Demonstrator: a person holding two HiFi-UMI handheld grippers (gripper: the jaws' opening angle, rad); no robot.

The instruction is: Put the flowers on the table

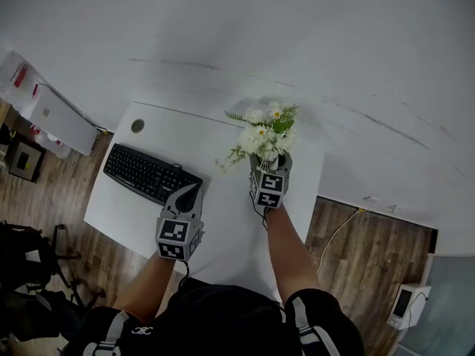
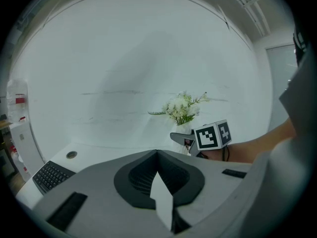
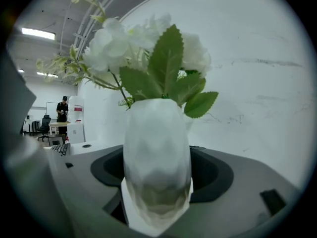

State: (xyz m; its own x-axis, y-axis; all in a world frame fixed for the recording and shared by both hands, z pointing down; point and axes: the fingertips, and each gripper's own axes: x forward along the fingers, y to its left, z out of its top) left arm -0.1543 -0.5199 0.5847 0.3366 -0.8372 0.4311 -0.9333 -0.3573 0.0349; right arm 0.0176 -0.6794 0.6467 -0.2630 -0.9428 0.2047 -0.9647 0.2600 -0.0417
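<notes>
The right gripper (image 1: 269, 167) has its jaws spread wide around a white faceted vase (image 3: 156, 152), which fills the gap between them and is clasped at its lower body. The vase stands upright and carries the flowers (image 1: 266, 133), white blooms with green leaves and a few thin sprigs that reach out toward 9 o'clock in the head view. Seen from the head view, the bunch sits over the far right part of the white table (image 1: 223, 136), at about 1 o'clock from the table's middle and near the white wall behind it. Whether the base of the vase rests on the tabletop or hangs just above it cannot be told. The left gripper (image 1: 188, 193) is held lower, at about 7 o'clock from the vase, with its jaws brought together and nothing between them. Its tip lies just over the near right corner of a black keyboard (image 1: 148, 173), which lies at 9 o'clock on the table. A round cable hole (image 1: 137, 125) is set in the table's corner at 11 o'clock. To the right of the table, at 4 o'clock, a thin cable (image 1: 338, 232) runs across the wooden floor (image 1: 356, 251). In the right gripper view a person (image 3: 62, 109) stands far off at 9 o'clock.
</notes>
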